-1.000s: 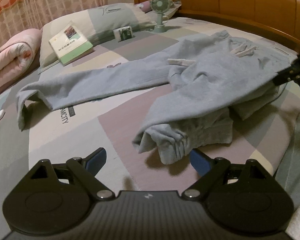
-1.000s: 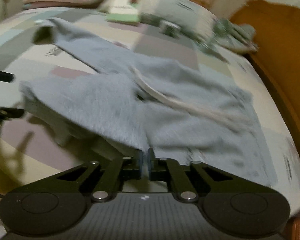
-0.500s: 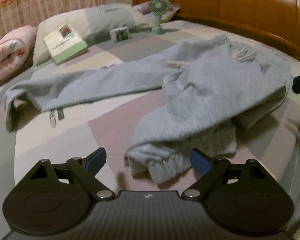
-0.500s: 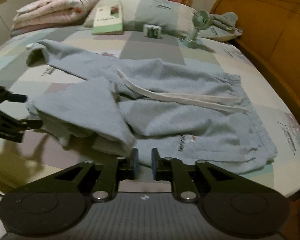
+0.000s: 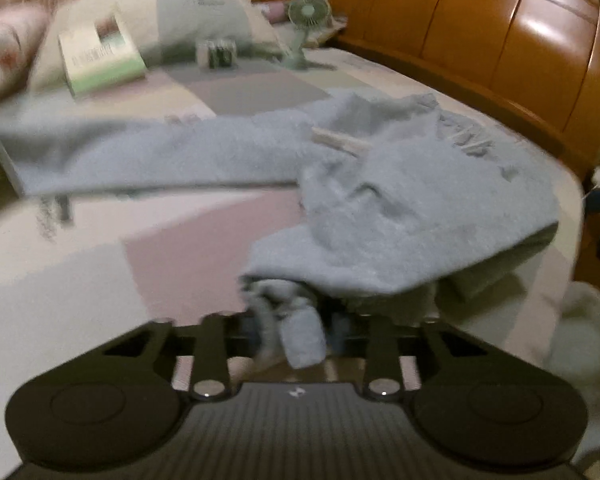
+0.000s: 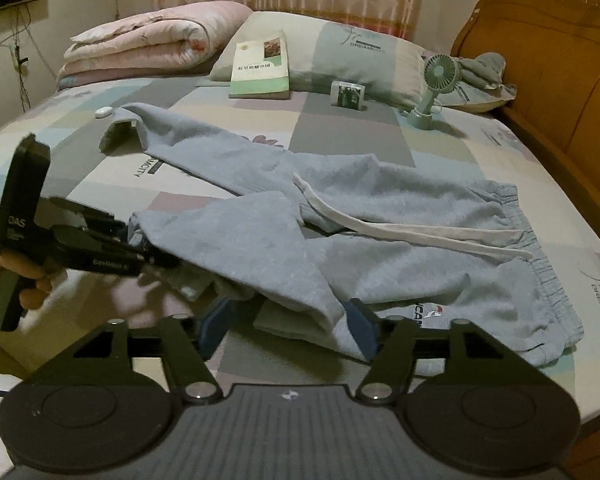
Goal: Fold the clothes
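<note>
In the left wrist view, which is blurred, the left gripper (image 5: 296,330) has its fingers drawn in on the bunched cuff of the grey sweatpants (image 5: 400,208); a wad of cloth sticks out between them toward the camera. The pants lie across the bed (image 5: 80,264), 1 leg stretched away to the left, the other folded over itself just in front of the fingers. A pale drawstring (image 5: 340,142) lies on the cloth near the waist. Beyond are a book (image 5: 100,60) leaning on a pillow (image 5: 204,8), a small box (image 5: 216,53), a green fan (image 5: 306,28) and the wooden headboard (image 5: 500,40).

In the right wrist view, the right gripper (image 6: 290,330) stands wide open, its 2 blue-padded fingers (image 6: 214,326) resting either side of a folded corner of the sweatpants (image 6: 400,204) without closing on it. The waistband lies to the right near the edge of the bed (image 6: 340,144), with the white drawstring (image 6: 380,228) trailing across it. At the left, a hand (image 6: 16,276) holds the left gripper (image 6: 146,250), whose tip is buried in the cuff end of the folded leg. The other leg runs back toward a small white object (image 6: 103,111). A rolled pink quilt (image 6: 152,46), the pillow (image 6: 340,56) with the book (image 6: 260,66), the box (image 6: 348,95) and the fan (image 6: 434,88) sit at the far end, beside the headboard (image 6: 540,60).
</note>
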A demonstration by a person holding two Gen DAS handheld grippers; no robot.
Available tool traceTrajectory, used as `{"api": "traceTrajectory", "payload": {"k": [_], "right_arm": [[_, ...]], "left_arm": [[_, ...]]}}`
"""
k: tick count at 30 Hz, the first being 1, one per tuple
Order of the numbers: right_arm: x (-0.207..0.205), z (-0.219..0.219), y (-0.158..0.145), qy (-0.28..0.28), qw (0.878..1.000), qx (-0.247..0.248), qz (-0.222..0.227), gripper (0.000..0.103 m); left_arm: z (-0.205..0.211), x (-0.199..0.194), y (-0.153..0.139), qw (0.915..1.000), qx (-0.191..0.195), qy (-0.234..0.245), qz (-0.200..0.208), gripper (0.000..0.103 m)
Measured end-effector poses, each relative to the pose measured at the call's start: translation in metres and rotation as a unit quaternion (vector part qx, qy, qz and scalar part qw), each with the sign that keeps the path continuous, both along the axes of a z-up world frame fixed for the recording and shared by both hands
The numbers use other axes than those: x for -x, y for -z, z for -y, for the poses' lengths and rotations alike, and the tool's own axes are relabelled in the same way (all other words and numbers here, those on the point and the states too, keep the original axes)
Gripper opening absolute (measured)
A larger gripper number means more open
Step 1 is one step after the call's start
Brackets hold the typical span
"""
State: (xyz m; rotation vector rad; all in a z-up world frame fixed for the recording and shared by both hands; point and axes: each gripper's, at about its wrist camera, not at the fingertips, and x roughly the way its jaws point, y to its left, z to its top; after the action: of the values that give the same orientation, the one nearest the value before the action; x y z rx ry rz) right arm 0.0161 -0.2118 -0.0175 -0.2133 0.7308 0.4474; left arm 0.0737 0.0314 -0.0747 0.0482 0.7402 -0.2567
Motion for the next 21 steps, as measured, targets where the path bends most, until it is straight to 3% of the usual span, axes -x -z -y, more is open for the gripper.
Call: {"api": "traceTrajectory", "payload": {"k": [4, 9, 12, 16, 19, 21], "right_arm": [[0.004, 0.002, -0.002, 0.001, 1.000, -0.007, 0.006, 0.072], [0.006, 0.002, -0.004, 0.002, 1.000, -0.016, 0.012, 0.073], [0.008, 0.001, -0.006, 0.002, 1.000, -0.022, 0.016, 0.075], [0.008, -0.002, -0.006, 0.001, 1.000, -0.023, 0.017, 0.076], [0.010, -0.001, -0.007, 0.002, 1.000, -0.024, 0.019, 0.076], [0.011, 0.000, -0.008, 0.005, 0.999, -0.024, 0.021, 0.078]], "left_arm": [[-0.006, 0.002, -0.027, 0.9920, -0.109, -0.026, 0.059, 0.020], [-0.005, 0.011, -0.056, 0.9614, -0.241, -0.020, 0.131, 0.020], [0.005, 0.025, -0.066, 0.9501, -0.270, 0.024, 0.155, 0.020], [0.031, 0.043, -0.057, 0.9434, -0.273, 0.121, 0.144, 0.023], [0.050, 0.056, -0.039, 0.9348, -0.270, 0.191, 0.130, 0.029], [0.060, 0.063, -0.029, 0.9297, -0.261, 0.229, 0.123, 0.041]]}}
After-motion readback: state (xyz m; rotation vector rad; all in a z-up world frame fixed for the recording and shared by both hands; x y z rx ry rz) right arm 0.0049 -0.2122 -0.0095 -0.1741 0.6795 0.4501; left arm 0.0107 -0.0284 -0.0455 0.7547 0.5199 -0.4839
